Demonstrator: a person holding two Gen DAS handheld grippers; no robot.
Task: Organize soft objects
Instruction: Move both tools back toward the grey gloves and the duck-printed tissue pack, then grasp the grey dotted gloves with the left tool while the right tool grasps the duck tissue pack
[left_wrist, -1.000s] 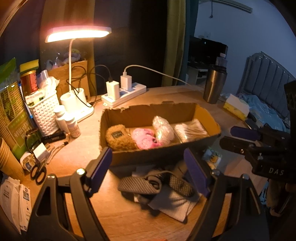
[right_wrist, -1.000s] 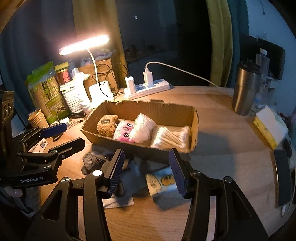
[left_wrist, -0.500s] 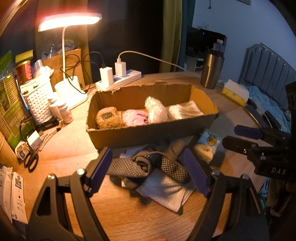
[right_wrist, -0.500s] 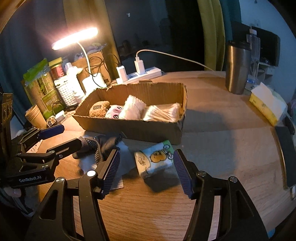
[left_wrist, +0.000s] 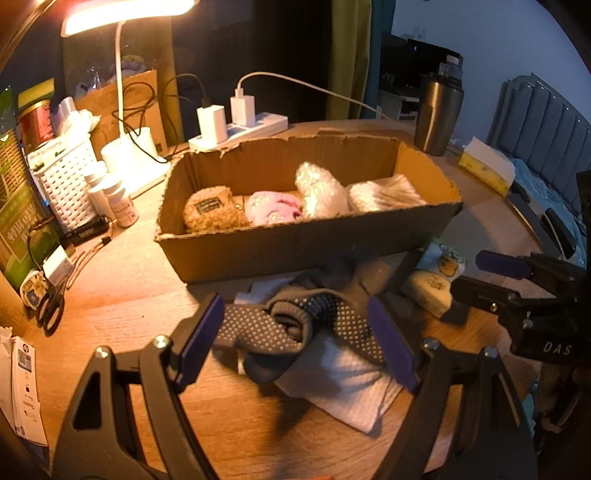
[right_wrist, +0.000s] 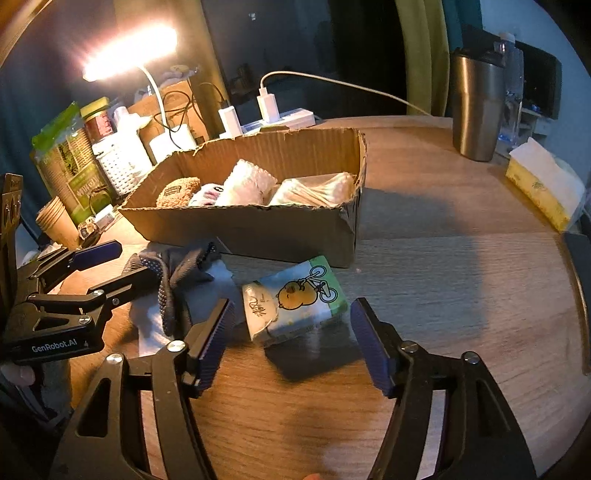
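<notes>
A cardboard box (left_wrist: 306, 254) (right_wrist: 258, 229) holds a brown plush (left_wrist: 212, 212), a pink plush (left_wrist: 273, 208), a white fluffy item (left_wrist: 319, 190) and a bag of cotton swabs (left_wrist: 384, 194). In front of it lie grey dotted socks (left_wrist: 295, 321) (right_wrist: 173, 273) on a white cloth (left_wrist: 351, 380), and a tissue pack (right_wrist: 295, 299) (left_wrist: 437, 273) with a cartoon print. My left gripper (left_wrist: 295, 339) is open, its fingers either side of the socks. My right gripper (right_wrist: 291, 339) is open, straddling the tissue pack.
A lit desk lamp (left_wrist: 125, 14), power strip (left_wrist: 240, 129), white basket (left_wrist: 66, 177), bottles (left_wrist: 118, 199) and scissors (left_wrist: 50, 310) stand at left. A steel tumbler (right_wrist: 476, 107) and yellow tissue box (right_wrist: 543, 188) stand at right. The table edge curves at right.
Both grippers have lowered and moved forward: the left onto the socks, the right onto the tissue pack. Both stay open.
</notes>
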